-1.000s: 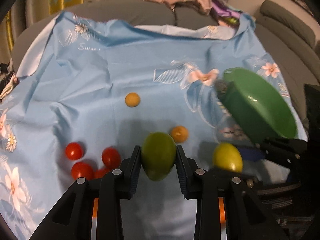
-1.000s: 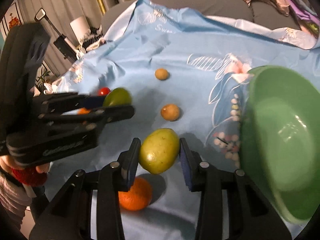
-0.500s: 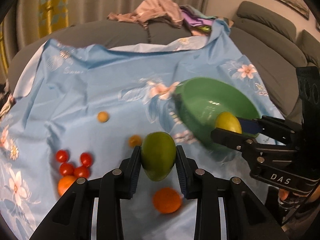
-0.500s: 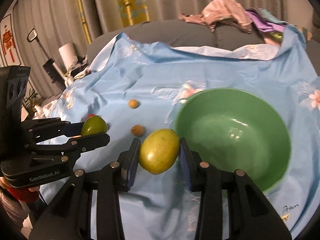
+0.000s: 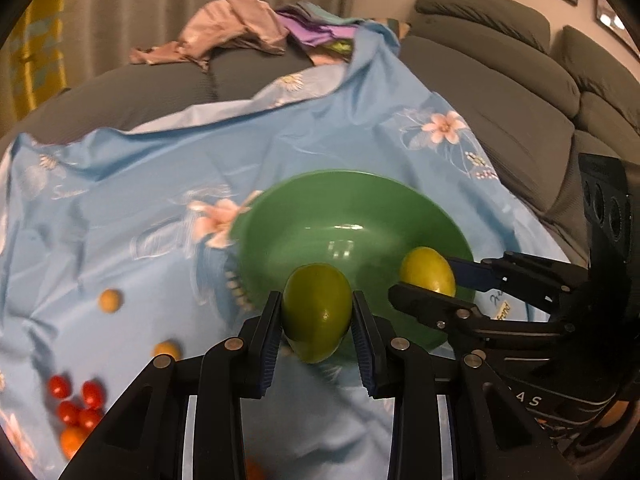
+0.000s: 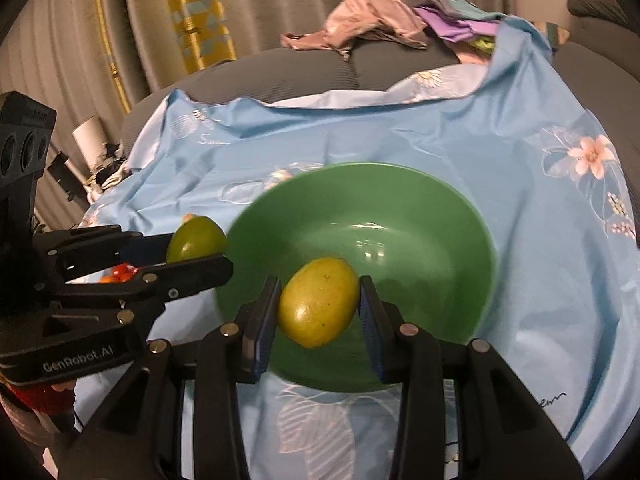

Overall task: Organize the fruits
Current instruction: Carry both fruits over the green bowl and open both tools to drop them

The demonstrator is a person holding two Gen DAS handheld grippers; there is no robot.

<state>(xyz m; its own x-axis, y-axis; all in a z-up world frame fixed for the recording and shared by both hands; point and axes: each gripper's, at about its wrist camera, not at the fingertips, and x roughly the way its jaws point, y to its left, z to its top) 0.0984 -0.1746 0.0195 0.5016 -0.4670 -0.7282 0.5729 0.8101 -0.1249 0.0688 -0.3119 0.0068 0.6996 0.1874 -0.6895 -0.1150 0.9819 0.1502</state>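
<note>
Left gripper point(image 5: 316, 322) clamps a green fruit point(image 5: 316, 312), right gripper point(image 6: 318, 308) a yellow fruit point(image 6: 318, 306), both over the green bowl point(image 6: 420, 208).

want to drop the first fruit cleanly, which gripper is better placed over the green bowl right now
Right. The right gripper holds its yellow fruit over the green bowl interior, while the left gripper holds its green fruit at the bowl's near rim.
</note>
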